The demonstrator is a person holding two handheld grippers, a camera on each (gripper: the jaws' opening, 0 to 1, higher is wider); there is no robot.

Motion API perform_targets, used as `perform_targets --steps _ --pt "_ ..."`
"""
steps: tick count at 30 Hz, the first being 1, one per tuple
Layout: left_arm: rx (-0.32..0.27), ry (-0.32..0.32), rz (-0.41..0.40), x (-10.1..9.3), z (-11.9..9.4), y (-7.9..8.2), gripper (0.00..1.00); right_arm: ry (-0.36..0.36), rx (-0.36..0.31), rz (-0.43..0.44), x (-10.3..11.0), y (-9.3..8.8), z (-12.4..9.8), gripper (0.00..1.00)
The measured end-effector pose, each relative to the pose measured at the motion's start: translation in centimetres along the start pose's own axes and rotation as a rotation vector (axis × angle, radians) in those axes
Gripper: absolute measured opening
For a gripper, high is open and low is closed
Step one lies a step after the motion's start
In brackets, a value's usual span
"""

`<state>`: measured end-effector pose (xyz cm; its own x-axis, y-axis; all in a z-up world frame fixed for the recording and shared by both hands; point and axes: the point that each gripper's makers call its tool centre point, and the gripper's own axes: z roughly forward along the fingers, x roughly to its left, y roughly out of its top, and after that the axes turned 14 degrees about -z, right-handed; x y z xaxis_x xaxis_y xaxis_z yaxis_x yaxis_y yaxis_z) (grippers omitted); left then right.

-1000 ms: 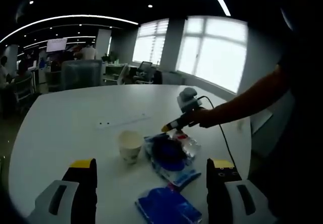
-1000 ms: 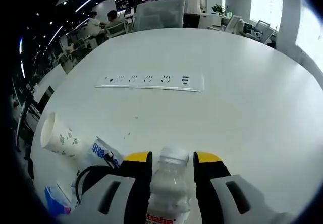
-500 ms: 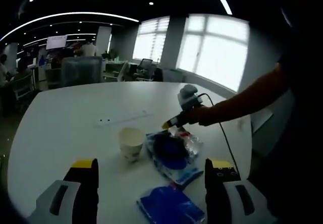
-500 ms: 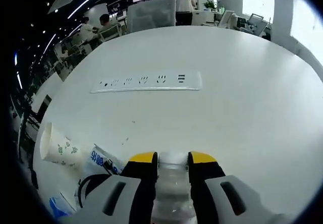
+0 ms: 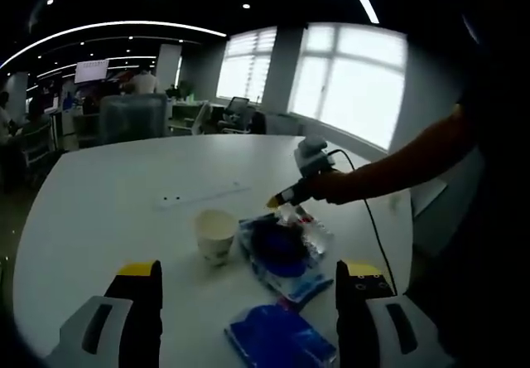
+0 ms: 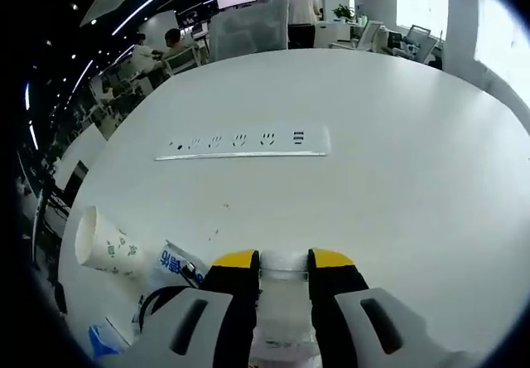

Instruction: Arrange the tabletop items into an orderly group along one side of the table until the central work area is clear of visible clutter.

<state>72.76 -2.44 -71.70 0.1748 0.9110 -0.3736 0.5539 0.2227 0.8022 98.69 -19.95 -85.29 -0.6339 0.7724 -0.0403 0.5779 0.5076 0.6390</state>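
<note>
Now our right gripper grasps the clear plastic bottle upright between its jaws; our left gripper hangs released, with the white paper cup just ahead.

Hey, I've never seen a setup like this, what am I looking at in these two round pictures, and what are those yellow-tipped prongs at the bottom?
A person holds a two-jaw gripper in each hand, and a fisheye camera rides on each one. The yellow-tipped prongs are that gripper's own jaws.

In the left gripper view, the left gripper stands open above a white round table. On the table are a paper cup, blue packets and a built-in power strip. The right gripper reaches in from the right, held by the person's arm.

In the right gripper view, the right gripper is shut on a clear plastic bottle. The cup, the packets and the strip show there too.
</note>
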Motion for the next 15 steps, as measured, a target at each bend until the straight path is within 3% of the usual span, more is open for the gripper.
perform_targets --steps 15 --pt "-0.024 -0.017 0.031 -2.4 -1.7 -0.2 0.85 0.000 -0.119 -0.012 0.3 1.5 -5.3 0.18"
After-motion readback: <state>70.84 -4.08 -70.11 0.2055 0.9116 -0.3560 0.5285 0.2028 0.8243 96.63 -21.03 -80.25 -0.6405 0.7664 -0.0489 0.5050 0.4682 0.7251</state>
